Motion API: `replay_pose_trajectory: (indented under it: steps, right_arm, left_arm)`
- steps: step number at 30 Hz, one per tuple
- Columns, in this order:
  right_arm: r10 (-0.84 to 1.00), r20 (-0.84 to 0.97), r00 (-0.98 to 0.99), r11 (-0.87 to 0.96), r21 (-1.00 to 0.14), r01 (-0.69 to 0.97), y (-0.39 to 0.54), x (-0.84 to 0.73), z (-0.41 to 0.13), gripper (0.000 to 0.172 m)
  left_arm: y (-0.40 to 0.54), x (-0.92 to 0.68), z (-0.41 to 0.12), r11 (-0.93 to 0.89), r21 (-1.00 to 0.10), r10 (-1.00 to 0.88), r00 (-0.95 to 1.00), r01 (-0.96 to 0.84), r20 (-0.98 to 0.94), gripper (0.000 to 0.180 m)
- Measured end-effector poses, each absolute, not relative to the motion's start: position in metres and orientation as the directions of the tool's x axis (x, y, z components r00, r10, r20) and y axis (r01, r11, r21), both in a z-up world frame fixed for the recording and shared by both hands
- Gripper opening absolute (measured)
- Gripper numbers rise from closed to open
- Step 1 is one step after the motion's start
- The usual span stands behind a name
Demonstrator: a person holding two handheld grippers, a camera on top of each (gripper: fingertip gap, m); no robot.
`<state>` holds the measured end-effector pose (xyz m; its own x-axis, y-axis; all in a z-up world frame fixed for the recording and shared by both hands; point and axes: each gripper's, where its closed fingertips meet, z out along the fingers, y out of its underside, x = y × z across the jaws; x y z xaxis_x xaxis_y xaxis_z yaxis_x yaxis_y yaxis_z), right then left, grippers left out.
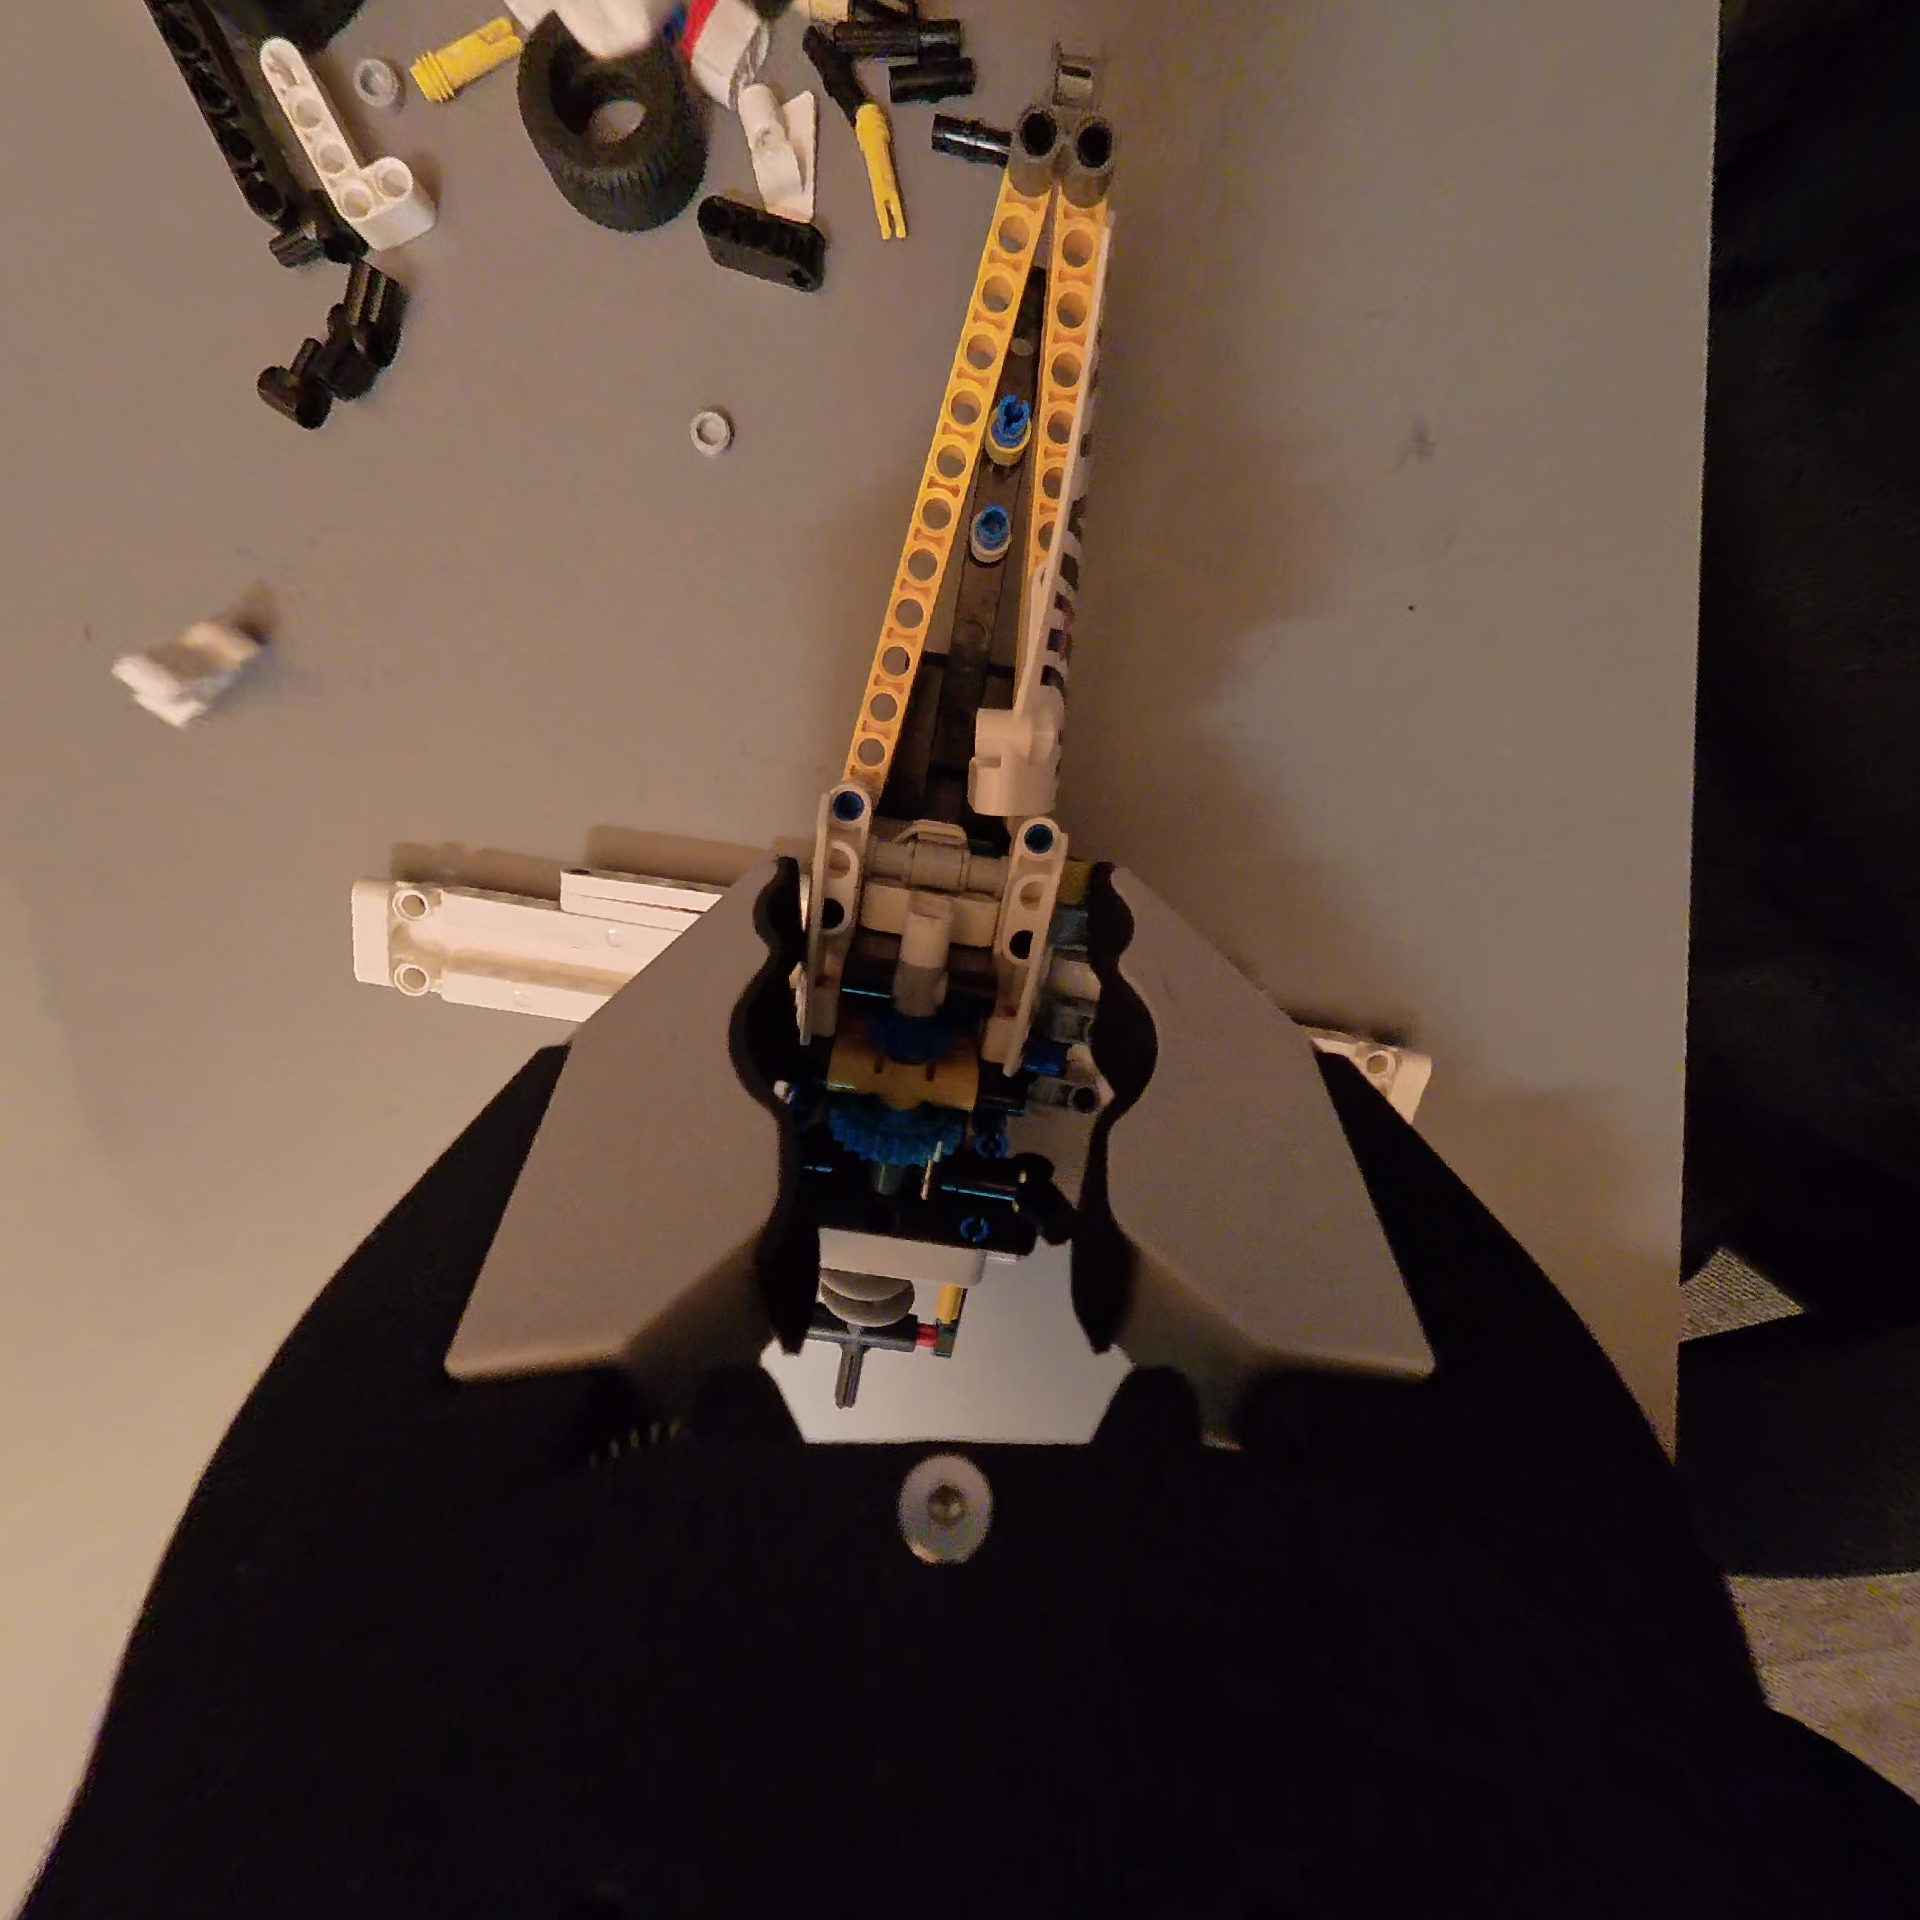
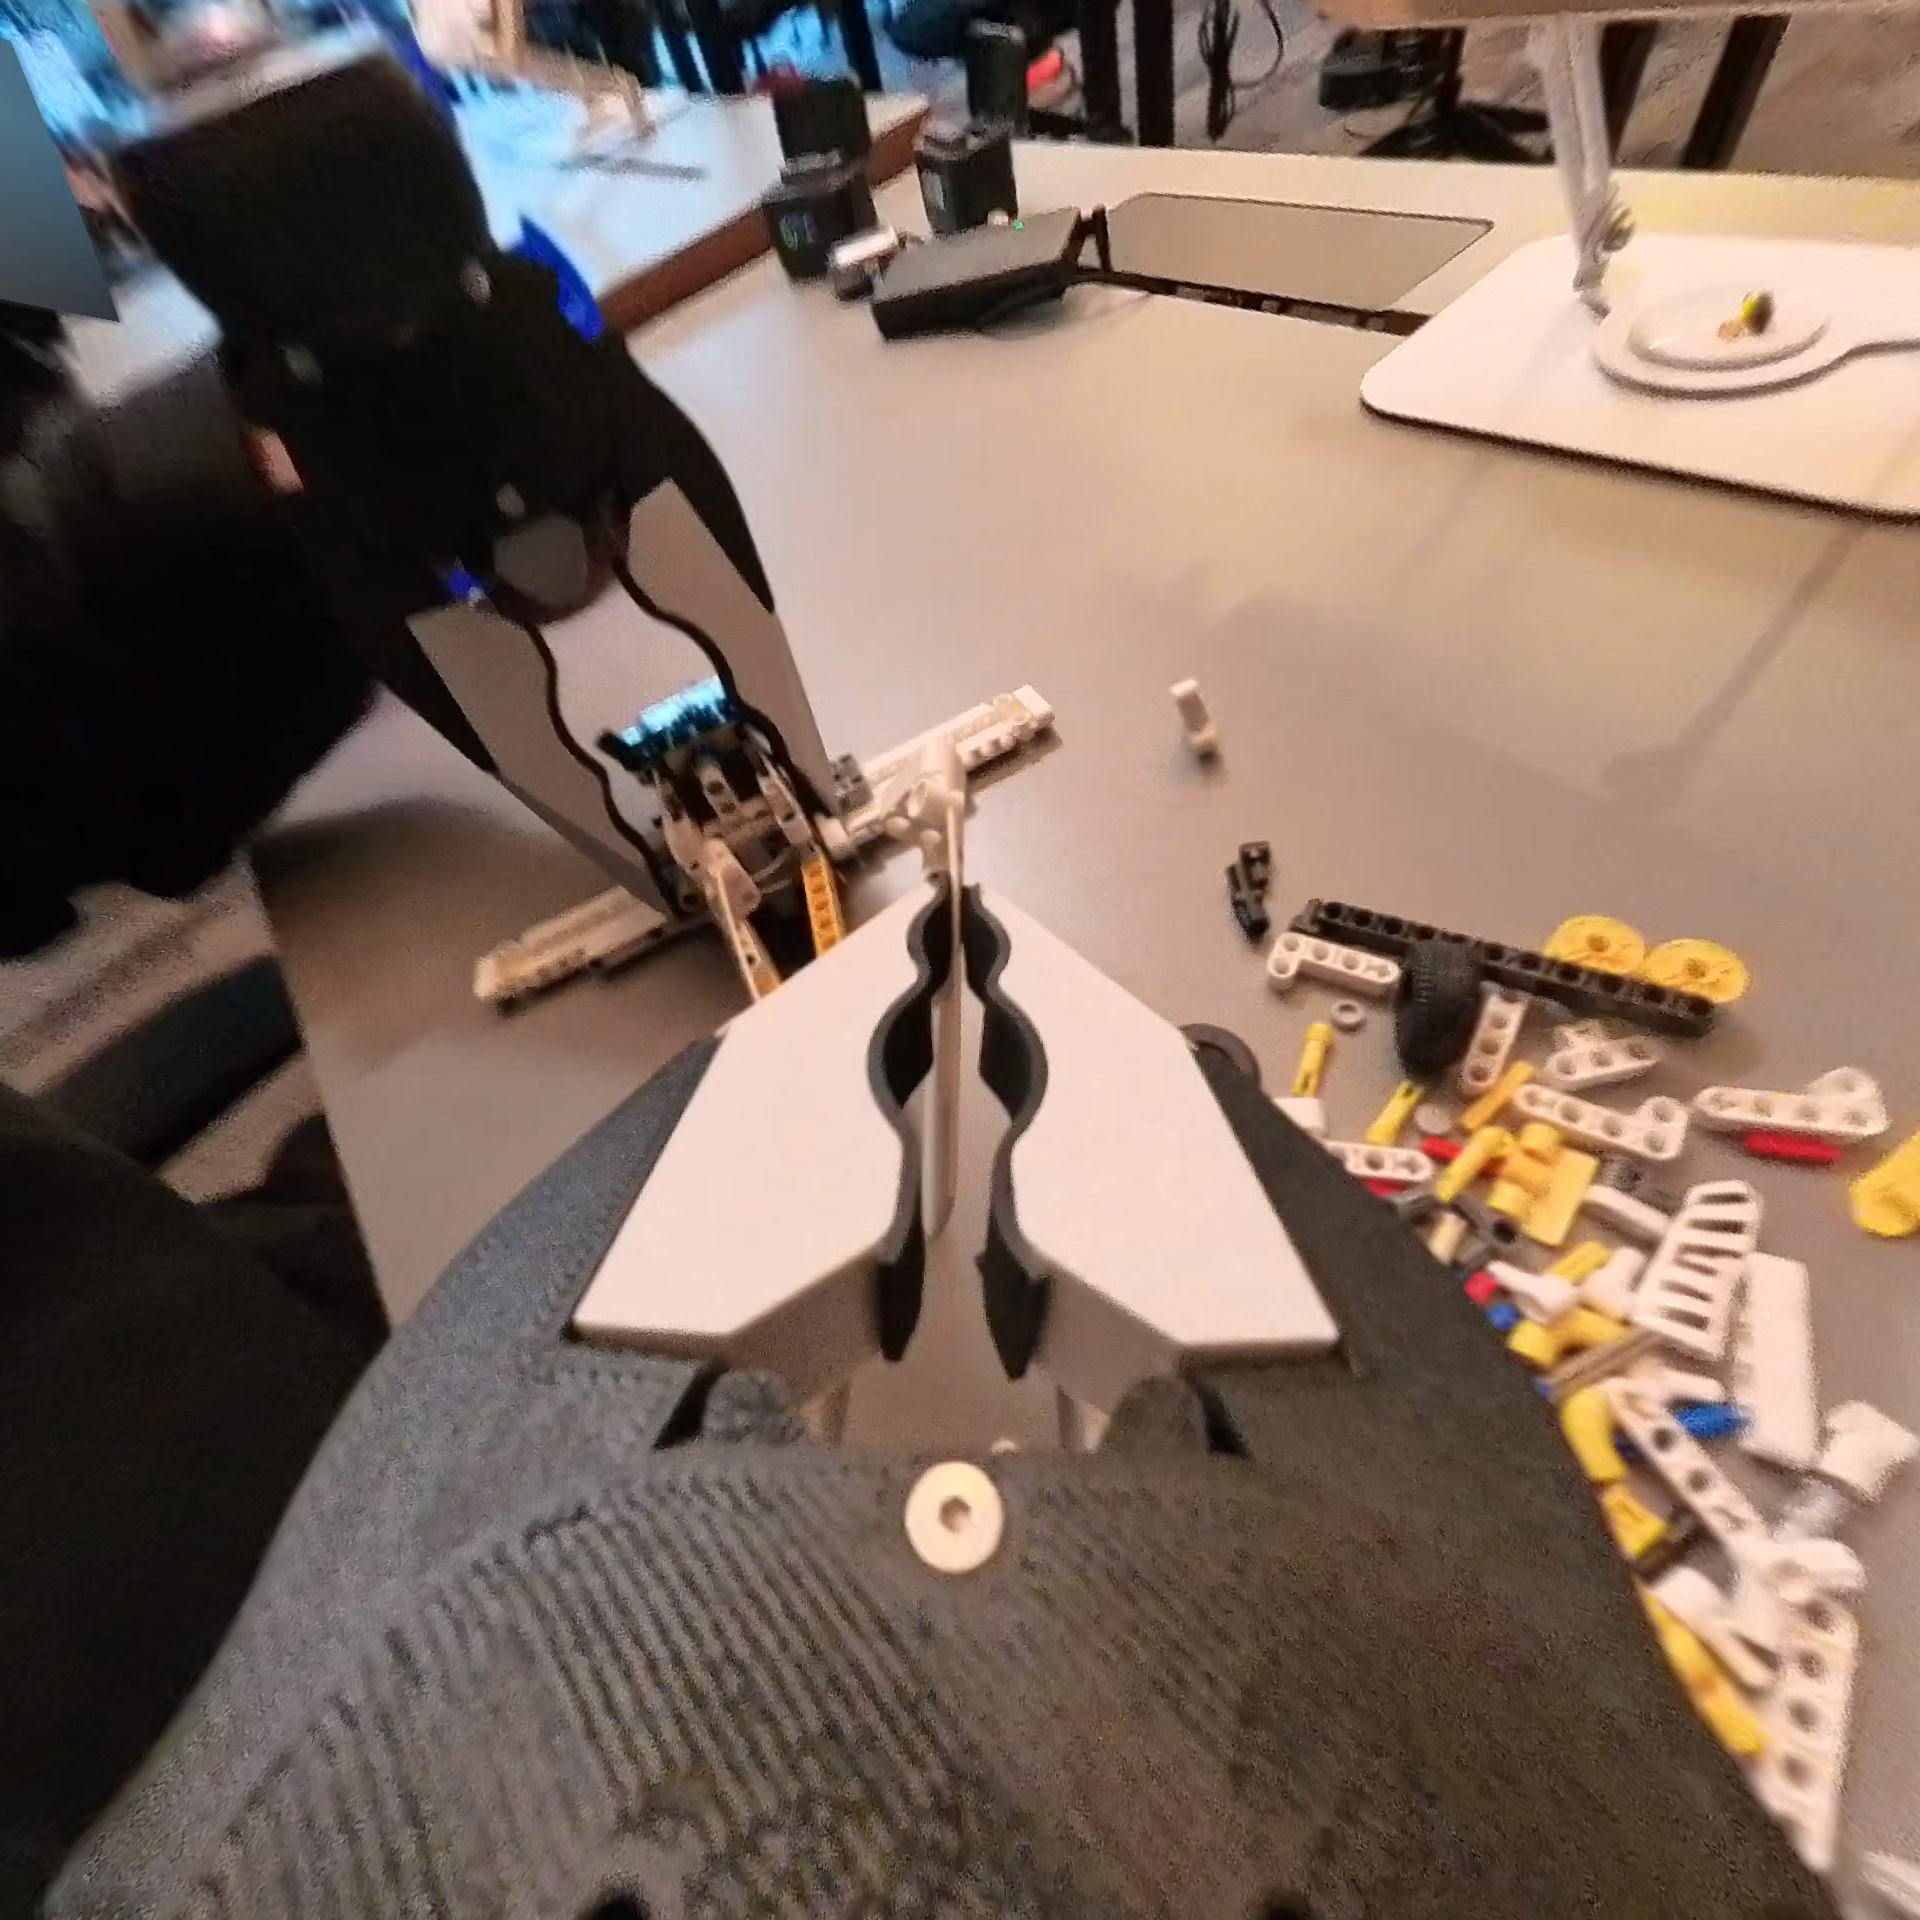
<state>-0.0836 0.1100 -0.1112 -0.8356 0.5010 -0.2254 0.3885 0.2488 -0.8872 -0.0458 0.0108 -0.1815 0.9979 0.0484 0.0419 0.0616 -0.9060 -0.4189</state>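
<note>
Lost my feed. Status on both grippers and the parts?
Left gripper clamped on crane model base, boom on table. Right gripper shut on thin white panel. Loose parts pile at right, clear.

Grey table; brick model — white frame, yellow perforated beams, blue gears; black ribbed tyre; loose pile — yellow, white, black.

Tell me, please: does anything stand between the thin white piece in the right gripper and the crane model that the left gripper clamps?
Nothing visible does. The right gripper is shut on the thin white piece, whose far end points at the crane model. Only bare grey table shows between them. The left gripper flanks the model's base.
</note>
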Motion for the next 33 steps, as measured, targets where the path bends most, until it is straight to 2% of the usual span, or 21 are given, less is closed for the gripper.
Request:
replay_pose_trajectory:
  steps: [3, 5, 11, 19, 22, 24, 29, 33]
  right_arm:
    - [0.464, -0.364, -0.808, 0.12, -0.878, 0.464, 0.115, -0.084, -0.103, 0.0]
    - [0.439, -0.411, -0.799, 0.069, -0.871, 0.486, 0.118, -0.082, -0.098, 0.0]
    - [0.376, -0.469, -0.799, 0.004, -0.861, 0.508, 0.12, -0.075, -0.091, 0.0]
    - [0.27, -0.473, -0.839, -0.116, -0.881, 0.459, 0.116, -0.065, -0.065, 0.0]
    - [0.189, -0.497, -0.847, -0.117, -0.868, 0.483, 0.115, -0.055, -0.059, 0.0]
    - [0.13, -0.531, -0.838, -0.105, -0.847, 0.521, 0.116, -0.049, -0.056, 0.0]
    - [-0.029, -0.671, -0.741, 0.015, -0.741, 0.671, 0.115, -0.031, -0.068, 0.0]
    - [-0.136, -0.739, -0.66, 0.023, -0.668, 0.743, 0.113, -0.026, -0.068, 0.0]
  left_arm:
    - [0.01, -0.044, -0.181, -0.9, -0.428, 0.068, 0.997, 0.082, 0.048, 0.062]
    - [0.013, -0.043, -0.174, -0.875, -0.472, 0.093, 0.994, 0.107, 0.054, 0.067]
    - [0.045, -0.04, -0.122, -0.664, -0.713, 0.187, 0.973, 0.224, 0.131, 0.067]
    - [0.102, -0.046, -0.095, -0.479, -0.823, 0.321, 0.933, 0.305, 0.159, 0.042]
    - [0.115, -0.039, -0.078, -0.397, -0.889, 0.241, 0.961, 0.227, 0.137, 0.047]
    - [0.115, -0.039, -0.067, -0.357, -0.925, 0.222, 0.974, 0.129, 0.051, 0.054]
    - [0.113, -0.027, -0.056, -0.334, -0.943, 0.15, 0.988, 0.004, -0.049, 0.047]
    - [0.116, -0.016, -0.065, -0.381, -0.924, 0.075, 0.995, -0.035, -0.068, 0.043]
